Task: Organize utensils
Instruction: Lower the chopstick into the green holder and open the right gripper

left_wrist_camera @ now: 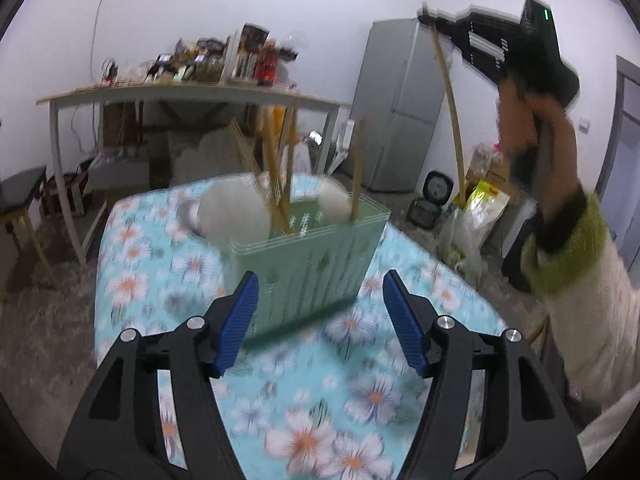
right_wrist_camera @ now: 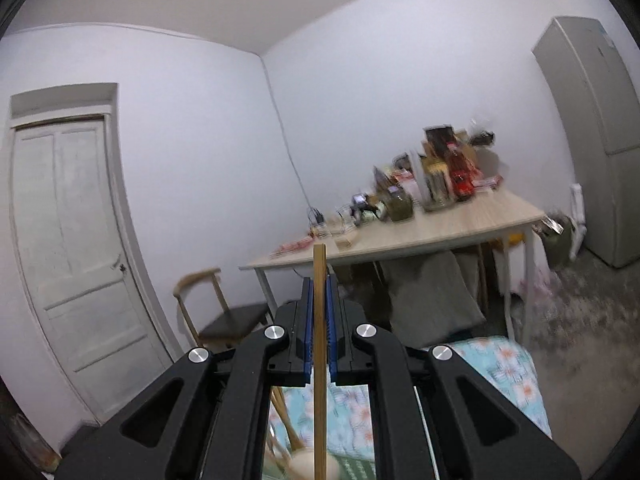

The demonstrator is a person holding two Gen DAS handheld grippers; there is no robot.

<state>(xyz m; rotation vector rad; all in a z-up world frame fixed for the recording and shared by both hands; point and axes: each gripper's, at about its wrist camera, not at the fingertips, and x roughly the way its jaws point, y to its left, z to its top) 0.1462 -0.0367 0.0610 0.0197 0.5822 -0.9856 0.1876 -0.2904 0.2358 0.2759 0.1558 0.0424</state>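
Several chopsticks already stand in the green holder [left_wrist_camera: 308, 256] on the floral worktop [left_wrist_camera: 360, 380]. Our right hand-held gripper [right_wrist_camera: 319, 320] is clamped on one chopstick [right_wrist_camera: 319, 300], raised well above it, not yet placed. Left hand-held gripper [left_wrist_camera: 320, 320] gapes wide and empty just before the holder.

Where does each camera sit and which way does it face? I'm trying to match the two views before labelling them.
Left wrist: sits on the left gripper, looking slightly down over its open blue pads at the green utensil holder on the floral tablecloth; the person's sleeve and the right gripper holding a chopstick show at right.
Right wrist: sits on the right gripper, shut on that chopstick, looking about level toward the door.
Shared: chopstick, tablecloth, cluttered side table, fridge.
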